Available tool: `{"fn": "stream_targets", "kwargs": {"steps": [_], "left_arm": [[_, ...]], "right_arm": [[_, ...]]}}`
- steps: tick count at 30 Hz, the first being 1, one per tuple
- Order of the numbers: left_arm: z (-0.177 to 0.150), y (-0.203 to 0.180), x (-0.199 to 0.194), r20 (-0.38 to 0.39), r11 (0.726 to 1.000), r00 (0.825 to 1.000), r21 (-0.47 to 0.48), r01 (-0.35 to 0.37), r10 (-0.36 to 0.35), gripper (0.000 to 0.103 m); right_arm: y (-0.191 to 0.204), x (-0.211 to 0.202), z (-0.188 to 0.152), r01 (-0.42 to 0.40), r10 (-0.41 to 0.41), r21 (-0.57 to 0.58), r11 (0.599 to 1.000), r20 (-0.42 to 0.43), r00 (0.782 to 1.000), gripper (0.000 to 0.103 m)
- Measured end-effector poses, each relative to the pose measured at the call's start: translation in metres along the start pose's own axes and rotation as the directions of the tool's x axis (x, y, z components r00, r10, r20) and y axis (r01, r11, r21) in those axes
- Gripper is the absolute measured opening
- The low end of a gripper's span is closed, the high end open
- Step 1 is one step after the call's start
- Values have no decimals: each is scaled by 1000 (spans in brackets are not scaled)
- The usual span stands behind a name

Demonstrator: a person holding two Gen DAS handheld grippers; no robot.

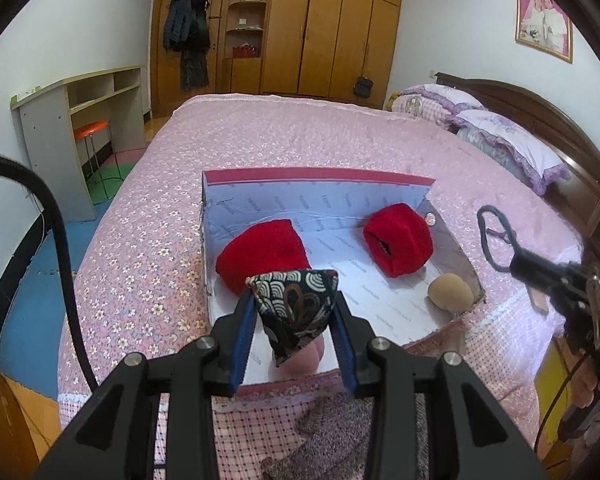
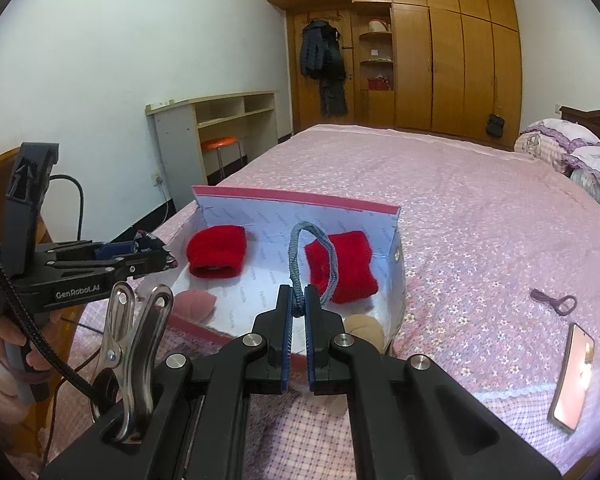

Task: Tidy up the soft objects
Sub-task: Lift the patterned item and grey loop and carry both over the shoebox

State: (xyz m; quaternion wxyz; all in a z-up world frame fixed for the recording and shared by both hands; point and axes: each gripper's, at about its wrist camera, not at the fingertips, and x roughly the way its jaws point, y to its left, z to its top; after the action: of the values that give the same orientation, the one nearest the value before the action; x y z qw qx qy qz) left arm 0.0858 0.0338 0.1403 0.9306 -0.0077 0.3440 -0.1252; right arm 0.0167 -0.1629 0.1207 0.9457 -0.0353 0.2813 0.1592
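A shallow white box with a red rim (image 1: pixel 316 178) (image 2: pixel 296 196) lies on the bed. In it are two red wristbands (image 1: pixel 264 250) (image 1: pixel 400 238) (image 2: pixel 217 251) (image 2: pixel 346 266), a tan puff (image 1: pixel 450 291) (image 2: pixel 364 328) and a pink puff (image 1: pixel 304 356) (image 2: pixel 198 304). My left gripper (image 1: pixel 294 298) (image 2: pixel 156 256) is shut on a black patterned beanbag (image 1: pixel 296 308) above the box's near edge. My right gripper (image 2: pixel 299 300) (image 1: pixel 516 258) is shut on a grey hair-tie loop (image 2: pixel 312 256) (image 1: pixel 496 236) over the box's near right part.
The bed has a pink floral cover (image 1: pixel 300 136). A purple hair tie (image 2: pixel 554 300) and a phone (image 2: pixel 574 376) lie on the bed to the right. Pillows (image 1: pixel 500 136) sit at the headboard. A desk and orange stool (image 1: pixel 94 130) stand left of the bed.
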Motion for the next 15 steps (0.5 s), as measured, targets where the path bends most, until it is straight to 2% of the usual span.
{"fn": "stream_targets", "kwargs": {"steps": [15], "left_arm": [[6,7,41,-45,1000,999,5,-13,14,38]], "right_arm": [[-21,48,16,65,-66,-6,998,-63,996,7]]}}
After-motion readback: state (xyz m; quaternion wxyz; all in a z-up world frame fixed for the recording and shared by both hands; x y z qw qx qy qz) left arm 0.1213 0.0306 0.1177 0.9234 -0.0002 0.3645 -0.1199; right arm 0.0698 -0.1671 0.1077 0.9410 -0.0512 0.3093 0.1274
